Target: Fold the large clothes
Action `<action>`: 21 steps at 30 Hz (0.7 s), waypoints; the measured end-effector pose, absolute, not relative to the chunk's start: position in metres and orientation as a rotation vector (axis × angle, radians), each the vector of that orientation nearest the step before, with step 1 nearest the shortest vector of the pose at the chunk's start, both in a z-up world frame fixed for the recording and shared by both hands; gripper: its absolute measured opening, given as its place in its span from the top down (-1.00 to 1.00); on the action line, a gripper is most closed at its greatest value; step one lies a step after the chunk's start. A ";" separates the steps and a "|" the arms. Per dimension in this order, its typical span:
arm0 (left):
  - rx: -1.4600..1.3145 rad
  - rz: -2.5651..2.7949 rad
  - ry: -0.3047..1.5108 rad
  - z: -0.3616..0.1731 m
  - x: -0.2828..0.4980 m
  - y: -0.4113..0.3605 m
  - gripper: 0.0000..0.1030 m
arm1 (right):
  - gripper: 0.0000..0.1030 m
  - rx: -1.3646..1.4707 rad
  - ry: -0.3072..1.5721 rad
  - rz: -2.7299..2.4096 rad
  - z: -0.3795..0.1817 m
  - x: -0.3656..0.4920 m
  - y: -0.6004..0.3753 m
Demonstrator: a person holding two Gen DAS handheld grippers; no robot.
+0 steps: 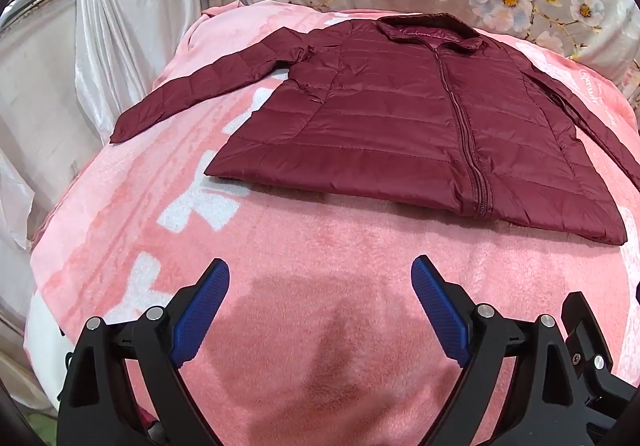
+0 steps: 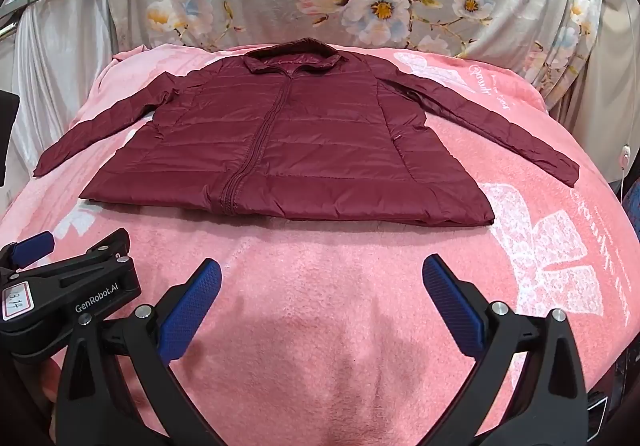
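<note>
Honestly, the slick quilted shell could slide out of a shallow pinch, and trapped puff may spring a fold open. Both my left gripper [image 1: 320,274] and right gripper [image 2: 322,274] hover spread wide, empty, over the pink blanket [image 1: 320,246]. The maroon puffer jacket [image 2: 280,149] lies flat, zipped, collar far, hem near me, sleeves probably fully outstretched sideways.

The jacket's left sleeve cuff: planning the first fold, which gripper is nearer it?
Left. The left gripper hovers open, nearer the sleeve cuff; the right gripper, also open, hangs farther right, before the jacket's hem.
</note>
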State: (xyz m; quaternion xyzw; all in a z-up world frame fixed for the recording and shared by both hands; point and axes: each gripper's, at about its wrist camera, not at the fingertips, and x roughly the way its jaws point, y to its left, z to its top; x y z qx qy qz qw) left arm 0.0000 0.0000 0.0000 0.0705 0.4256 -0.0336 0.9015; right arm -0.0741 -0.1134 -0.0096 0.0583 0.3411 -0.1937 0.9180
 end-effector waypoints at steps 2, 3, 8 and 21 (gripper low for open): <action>0.147 -0.069 0.881 0.000 0.000 0.000 -0.75 | -0.91 0.119 0.701 -0.398 -0.010 -0.074 -0.114; 0.145 -0.070 0.881 0.000 0.000 0.001 -0.75 | -0.91 0.120 0.701 -0.397 -0.011 -0.074 -0.115; 0.146 -0.071 0.881 -0.001 0.000 0.001 -0.75 | -0.91 0.120 0.702 -0.396 -0.010 -0.074 -0.112; 0.145 -0.071 0.879 -0.001 0.000 0.002 -0.75 | -0.91 0.140 0.718 -0.368 -0.013 -0.070 -0.111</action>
